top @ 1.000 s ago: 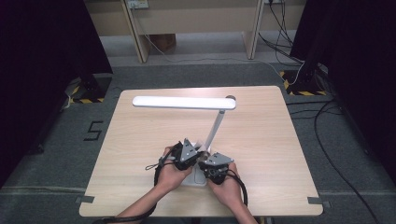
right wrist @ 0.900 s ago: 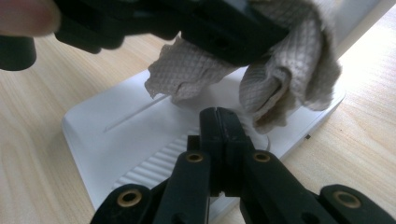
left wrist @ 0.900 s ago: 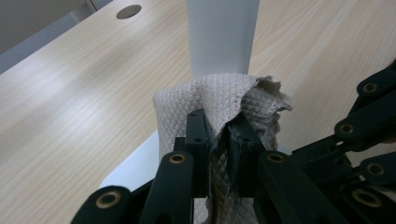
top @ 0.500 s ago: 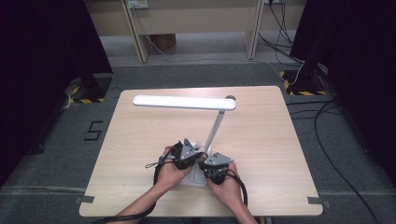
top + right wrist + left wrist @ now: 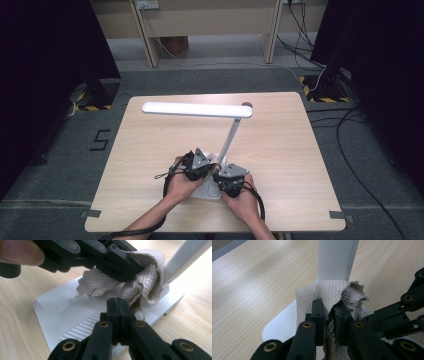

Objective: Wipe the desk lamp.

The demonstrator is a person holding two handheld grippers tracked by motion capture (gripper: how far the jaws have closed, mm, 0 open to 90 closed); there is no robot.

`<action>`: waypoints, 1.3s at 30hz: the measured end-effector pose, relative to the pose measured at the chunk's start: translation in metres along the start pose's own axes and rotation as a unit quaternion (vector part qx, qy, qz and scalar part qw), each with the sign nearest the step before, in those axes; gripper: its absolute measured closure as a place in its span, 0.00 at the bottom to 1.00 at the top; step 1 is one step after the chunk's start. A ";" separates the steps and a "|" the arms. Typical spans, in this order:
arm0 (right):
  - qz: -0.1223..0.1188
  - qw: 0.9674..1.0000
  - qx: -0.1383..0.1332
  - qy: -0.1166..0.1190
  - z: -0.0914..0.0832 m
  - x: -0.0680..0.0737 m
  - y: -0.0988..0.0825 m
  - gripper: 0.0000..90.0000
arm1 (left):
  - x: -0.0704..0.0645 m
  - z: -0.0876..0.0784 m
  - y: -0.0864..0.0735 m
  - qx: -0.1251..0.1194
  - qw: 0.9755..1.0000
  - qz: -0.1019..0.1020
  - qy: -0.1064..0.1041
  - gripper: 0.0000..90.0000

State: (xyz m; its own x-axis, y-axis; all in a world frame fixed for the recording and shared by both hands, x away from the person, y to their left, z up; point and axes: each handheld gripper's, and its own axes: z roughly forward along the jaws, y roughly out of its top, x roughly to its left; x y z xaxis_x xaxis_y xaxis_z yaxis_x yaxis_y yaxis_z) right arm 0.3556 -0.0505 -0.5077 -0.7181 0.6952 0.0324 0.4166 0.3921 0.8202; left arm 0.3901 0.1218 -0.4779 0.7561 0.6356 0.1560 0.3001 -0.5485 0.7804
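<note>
The left gripper [image 5: 329,315] pinches a cloth [image 5: 329,293] against the lamp [image 5: 231,137] stem's foot. The right gripper [image 5: 119,307], jaws closed and empty, rests on the lamp's base [image 5: 65,315] near the cloth.

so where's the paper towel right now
The paper towel is pinched in the left hand-held gripper, pressed against the foot of the lamp stem on the white lamp base, near the table's front edge.
</note>
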 end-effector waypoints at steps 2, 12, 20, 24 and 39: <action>-0.003 1.000 0.003 -0.002 -0.001 0.000 0.001 0.97 | 0.001 -0.003 0.001 0.000 1.000 0.002 0.000 0.89; 0.002 1.000 -0.002 -0.031 -0.018 0.006 0.008 0.69 | 0.003 -0.032 0.000 -0.004 1.000 0.008 0.004 0.89; -0.050 0.997 -0.029 -0.057 -0.037 0.015 0.030 0.49 | 0.001 -0.051 0.000 -0.001 1.000 0.018 -0.009 0.89; -0.063 0.996 -0.029 -0.053 -0.037 0.019 0.033 0.50 | -0.001 -0.054 0.000 0.006 0.999 0.029 -0.018 0.89; -0.114 0.993 -0.004 -0.038 -0.028 0.022 0.031 0.59 | -0.009 -0.060 0.003 0.012 0.997 0.063 -0.032 0.89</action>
State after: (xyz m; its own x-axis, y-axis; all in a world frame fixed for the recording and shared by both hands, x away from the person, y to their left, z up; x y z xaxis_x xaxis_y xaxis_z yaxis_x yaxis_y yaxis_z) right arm 0.3377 -0.0400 -0.4652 -0.7492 0.6322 -0.1977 0.2431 0.5401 0.8057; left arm 0.3497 0.1472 -0.4408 0.8239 0.5250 0.2134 0.2134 -0.6361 0.7415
